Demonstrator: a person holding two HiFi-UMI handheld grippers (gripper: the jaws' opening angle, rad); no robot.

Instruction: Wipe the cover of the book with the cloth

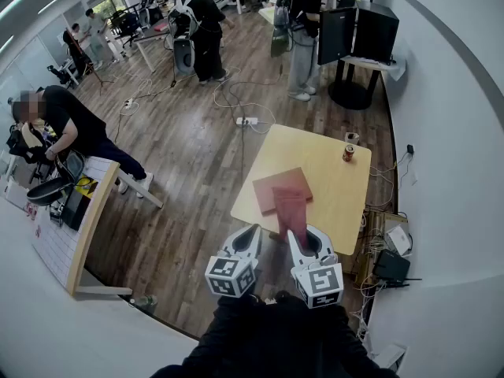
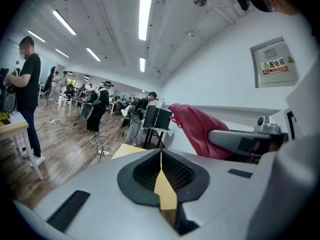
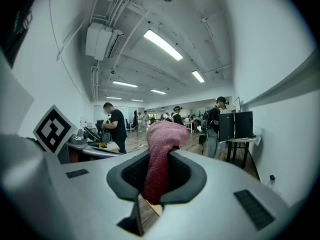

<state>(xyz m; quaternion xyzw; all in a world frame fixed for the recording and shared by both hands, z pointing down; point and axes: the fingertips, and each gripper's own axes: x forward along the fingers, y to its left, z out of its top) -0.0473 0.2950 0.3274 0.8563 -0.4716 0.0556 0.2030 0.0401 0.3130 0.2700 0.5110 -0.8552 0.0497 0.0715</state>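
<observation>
A reddish-brown book (image 1: 281,188) lies flat on the yellow table (image 1: 335,187), toward its near left side. My right gripper (image 1: 300,236) is shut on a pink cloth (image 1: 291,211), which hangs over the book's near edge in the head view. In the right gripper view the cloth (image 3: 160,154) sticks up between the jaws of the right gripper (image 3: 159,170). My left gripper (image 1: 253,233) hovers beside the table's near left corner, shut with nothing in it. The left gripper view shows that gripper (image 2: 160,159) shut, and the cloth (image 2: 197,129) off to the right.
A drink can (image 1: 348,153) and a small cup (image 1: 351,138) stand at the table's far right. Cables and a power strip (image 1: 246,120) lie on the wooden floor beyond. A white wall (image 1: 449,148) runs along the right. A person sits at a desk (image 1: 87,211) on the left; others stand far back.
</observation>
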